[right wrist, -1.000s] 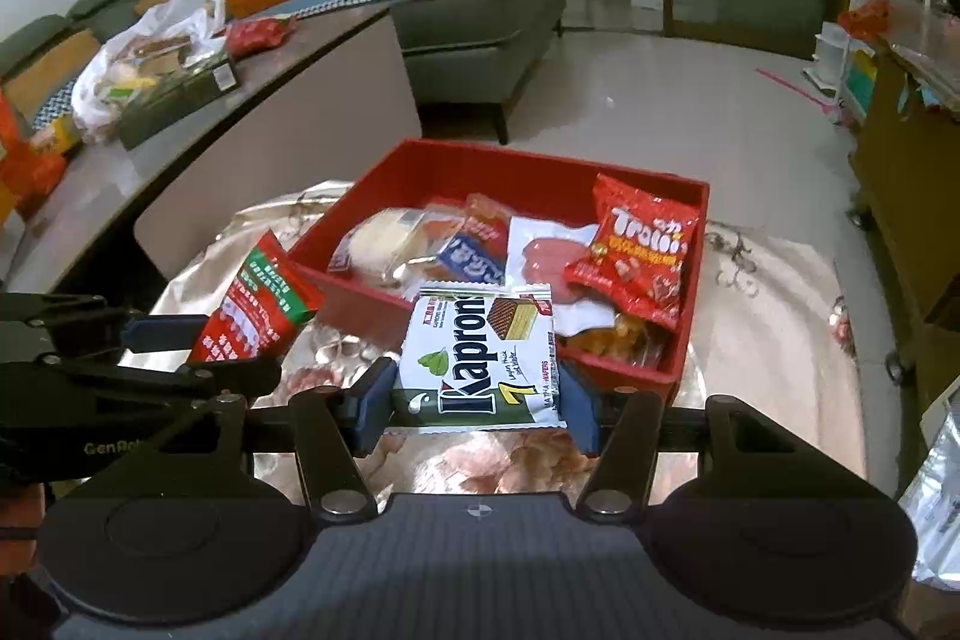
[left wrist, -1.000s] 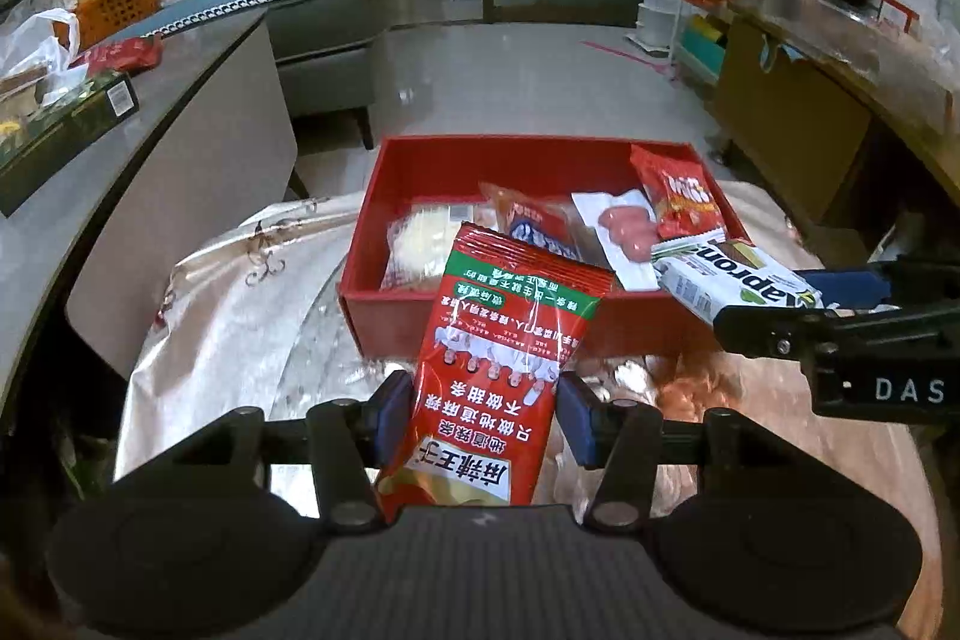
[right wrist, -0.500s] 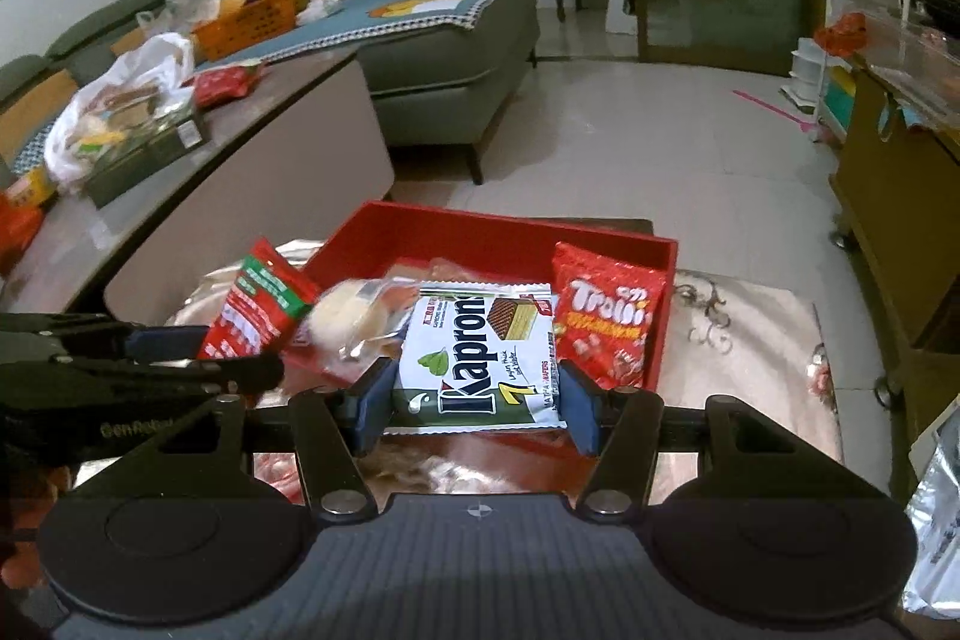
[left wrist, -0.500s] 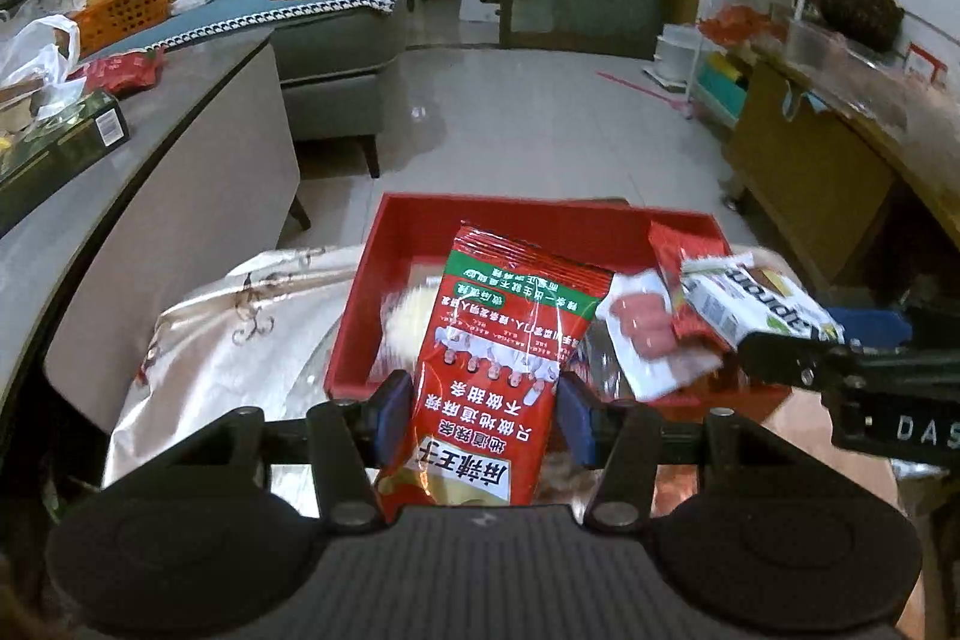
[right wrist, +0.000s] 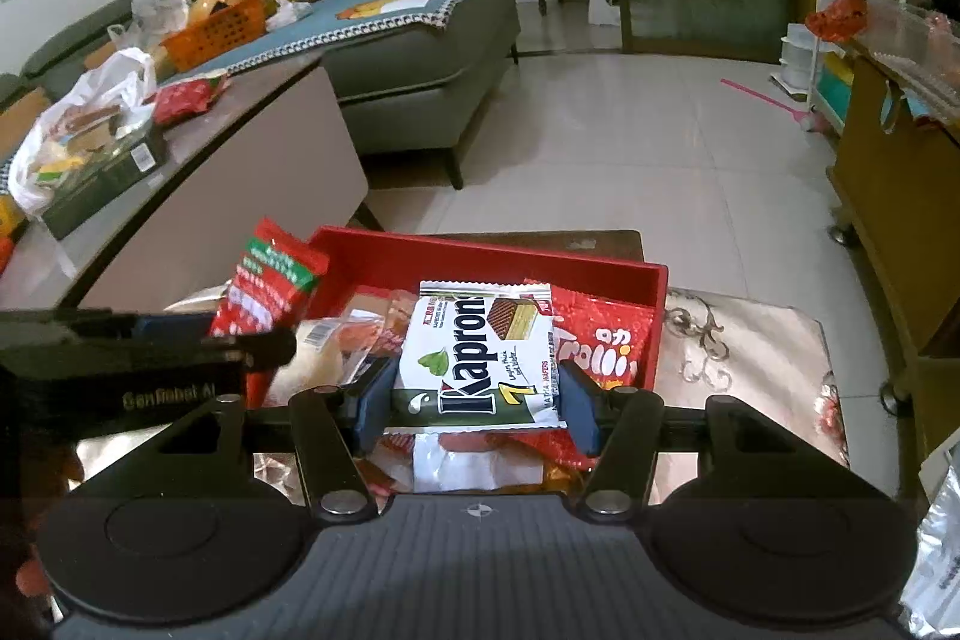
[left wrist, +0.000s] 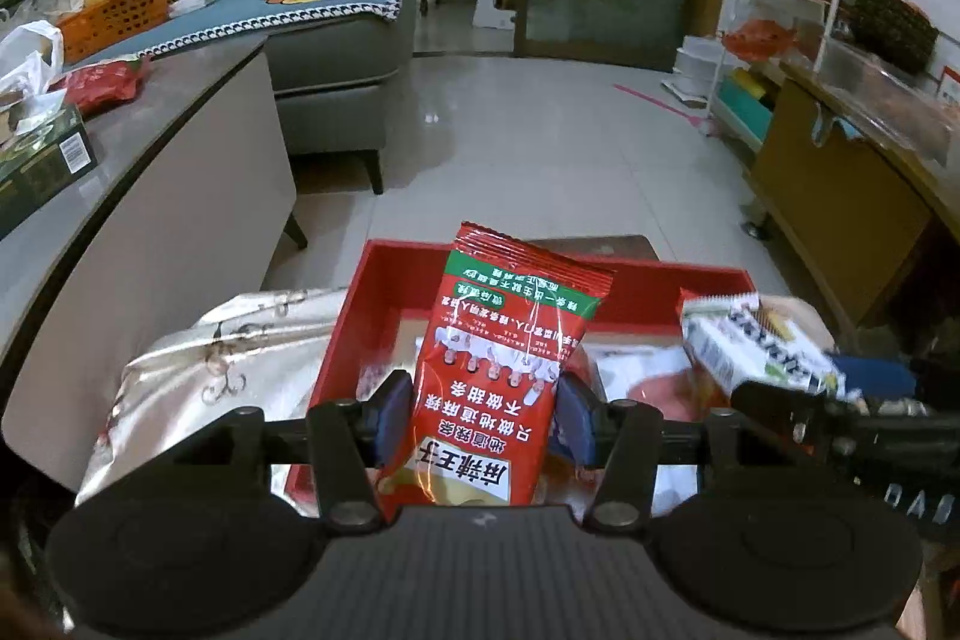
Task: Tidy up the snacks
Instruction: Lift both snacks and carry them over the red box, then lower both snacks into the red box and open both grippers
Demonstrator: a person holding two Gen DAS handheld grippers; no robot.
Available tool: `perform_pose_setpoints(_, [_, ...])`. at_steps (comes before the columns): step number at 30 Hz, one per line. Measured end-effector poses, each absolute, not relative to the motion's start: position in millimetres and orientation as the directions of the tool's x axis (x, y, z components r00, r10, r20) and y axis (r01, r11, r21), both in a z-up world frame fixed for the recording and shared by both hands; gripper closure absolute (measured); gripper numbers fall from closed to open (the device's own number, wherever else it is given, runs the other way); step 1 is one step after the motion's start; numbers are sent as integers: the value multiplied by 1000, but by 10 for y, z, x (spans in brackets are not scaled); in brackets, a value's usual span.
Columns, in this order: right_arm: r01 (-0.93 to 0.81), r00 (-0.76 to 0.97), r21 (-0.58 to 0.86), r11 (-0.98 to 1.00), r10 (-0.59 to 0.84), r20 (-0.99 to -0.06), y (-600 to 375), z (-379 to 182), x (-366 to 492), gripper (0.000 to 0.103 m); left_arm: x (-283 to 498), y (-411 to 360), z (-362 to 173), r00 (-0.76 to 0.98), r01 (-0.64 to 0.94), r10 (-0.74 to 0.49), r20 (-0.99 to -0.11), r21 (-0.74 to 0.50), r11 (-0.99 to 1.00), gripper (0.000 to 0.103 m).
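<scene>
Your left gripper (left wrist: 480,418) clamps the red snack packet (left wrist: 501,370); your right gripper (right wrist: 474,400) clamps the Kaprons wafer pack (right wrist: 480,355) — both above the red tray (right wrist: 480,253), already crowded. Clear cloth (right wrist: 750,346) lies beyond its right rim.

Left claw (left wrist: 480,415) black with blue pads, round screws, ribbed grey housing, right claw (right wrist: 474,397) alike

Both wrist cameras look down close over the red tray (left wrist: 360,292), side by side.
</scene>
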State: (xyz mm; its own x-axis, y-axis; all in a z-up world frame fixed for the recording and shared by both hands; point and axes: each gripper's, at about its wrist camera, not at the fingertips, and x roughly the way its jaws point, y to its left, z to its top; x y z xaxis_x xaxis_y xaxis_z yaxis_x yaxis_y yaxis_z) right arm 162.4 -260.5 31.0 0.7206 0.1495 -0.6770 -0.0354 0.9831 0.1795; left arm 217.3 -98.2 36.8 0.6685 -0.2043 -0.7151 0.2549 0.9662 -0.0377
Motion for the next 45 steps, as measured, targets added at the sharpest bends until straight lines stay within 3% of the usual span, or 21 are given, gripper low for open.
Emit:
perform_pose_setpoints(21, [-12, 668, 160, 987, 127, -733, -2599, -15, 1947, 38, 2530, -1160, 8, 614, 240, -177, -769, -31, 970, 57])
perform_pose_setpoints(26, [-5, 663, 162, 987, 124, -738, -2604, -32, 1965, 35, 2517, -1195, 18, 616, 247, -165, -770, -9, 969, 56])
perform_pose_setpoints(29, [-6, 661, 170, 985, 132, -739, -2610, -30, 1965, 26, 2510, -1199, 54, 624, 244, -156, -766, 1, 970, 52])
perform_pose_setpoints(45, [15, 689, 165, 986, 110, -716, -2588, 140, 1795, 20, 2320, -992, 272, 647, 204, -130, -751, 7, 979, 45])
